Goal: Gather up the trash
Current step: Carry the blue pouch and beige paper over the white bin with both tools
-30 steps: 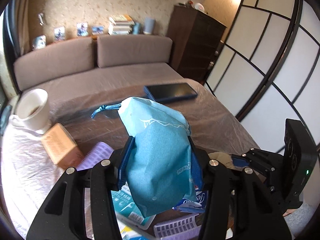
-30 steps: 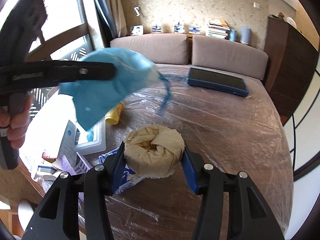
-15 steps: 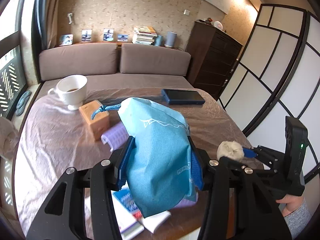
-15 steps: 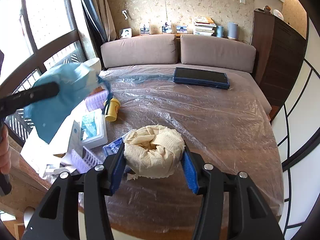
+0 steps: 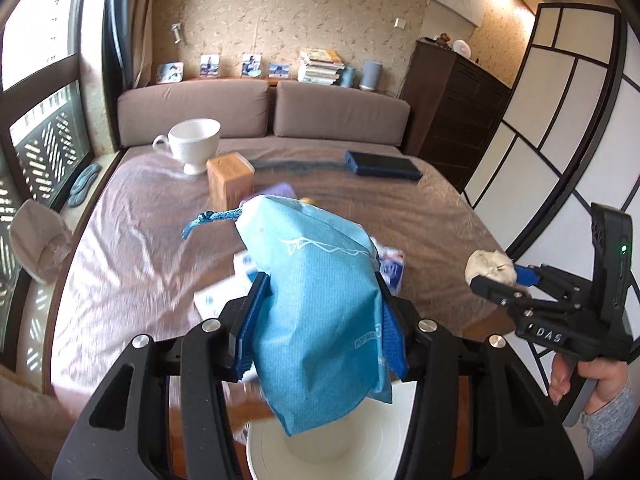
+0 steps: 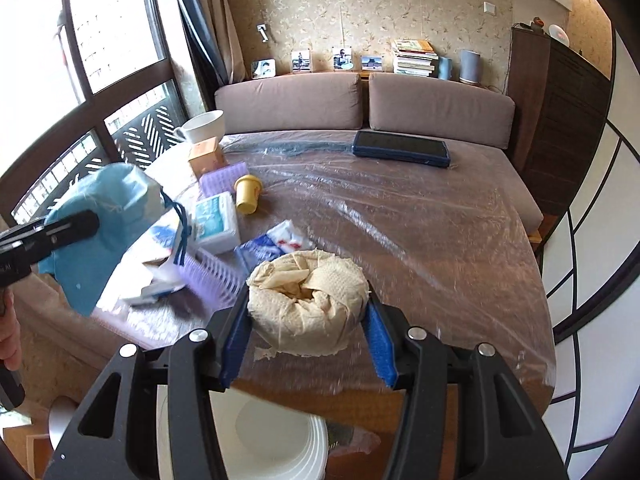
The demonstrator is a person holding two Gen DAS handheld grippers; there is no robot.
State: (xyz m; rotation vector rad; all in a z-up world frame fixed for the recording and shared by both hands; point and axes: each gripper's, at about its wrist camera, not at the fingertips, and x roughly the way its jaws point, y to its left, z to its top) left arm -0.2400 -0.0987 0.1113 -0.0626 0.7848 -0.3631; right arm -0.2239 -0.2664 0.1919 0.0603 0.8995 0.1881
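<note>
Left gripper (image 5: 320,320) clamped on blue bag (image 5: 320,312); right gripper (image 6: 306,340) clamped on paper wad (image 6: 308,304), level off left's right side.

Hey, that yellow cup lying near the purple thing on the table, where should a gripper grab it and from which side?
Grip the yellow cup across its round body, coming from above. It lies tipped on the plastic-covered table, its wider end toward the camera, with the purple tray close behind and the white box on its left.

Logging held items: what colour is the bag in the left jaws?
Light blue bag, blue drawstring; left wrist view shows it best.
</note>
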